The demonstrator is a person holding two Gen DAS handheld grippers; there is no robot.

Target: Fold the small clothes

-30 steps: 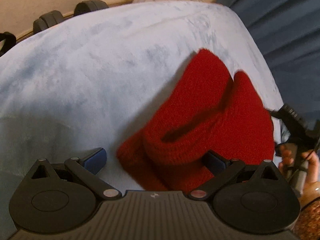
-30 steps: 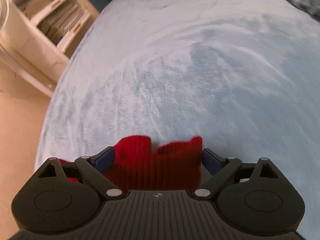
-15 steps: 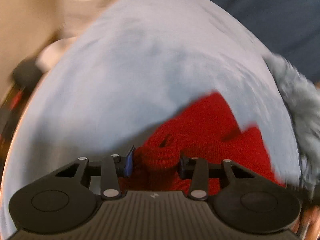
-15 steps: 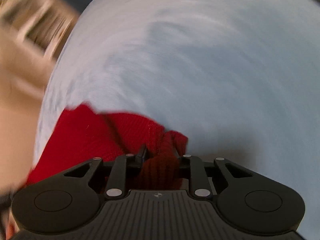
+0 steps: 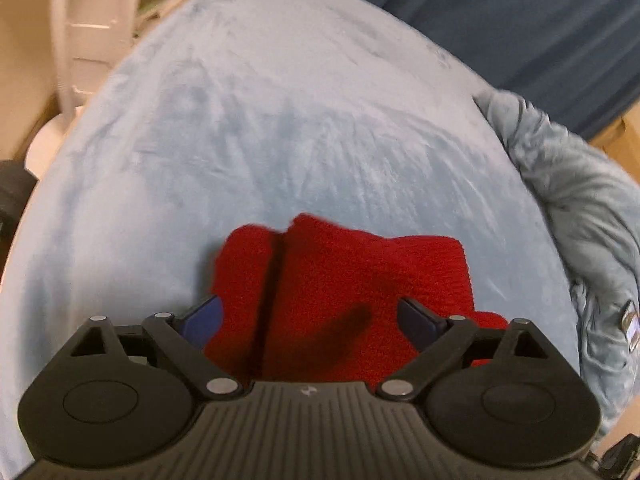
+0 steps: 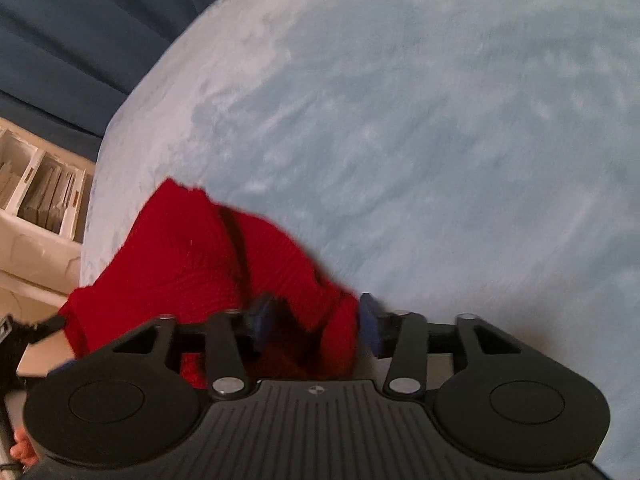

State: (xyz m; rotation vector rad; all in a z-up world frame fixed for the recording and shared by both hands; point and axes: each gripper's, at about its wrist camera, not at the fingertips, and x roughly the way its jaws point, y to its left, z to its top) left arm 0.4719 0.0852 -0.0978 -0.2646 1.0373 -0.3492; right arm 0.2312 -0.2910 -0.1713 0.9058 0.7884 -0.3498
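1. A pale blue fleece blanket (image 5: 304, 128) covers the surface in front of me.
2. A bunched grey-blue blanket (image 5: 580, 208) lies at its right edge.
3. Dark blue curtains (image 5: 520, 20) hang behind.
4. I see a white shelf unit (image 6: 36, 196) holding papers beside the surface.

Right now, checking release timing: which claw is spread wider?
The left claw: its fingers stand wide apart over the red knit, while the right claw is narrower, with knit bunched between its fingers.

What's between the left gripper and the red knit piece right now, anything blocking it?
Nothing visible. The left gripper is open, with the red knit garment lying directly between its fingers on the light blue blanket.
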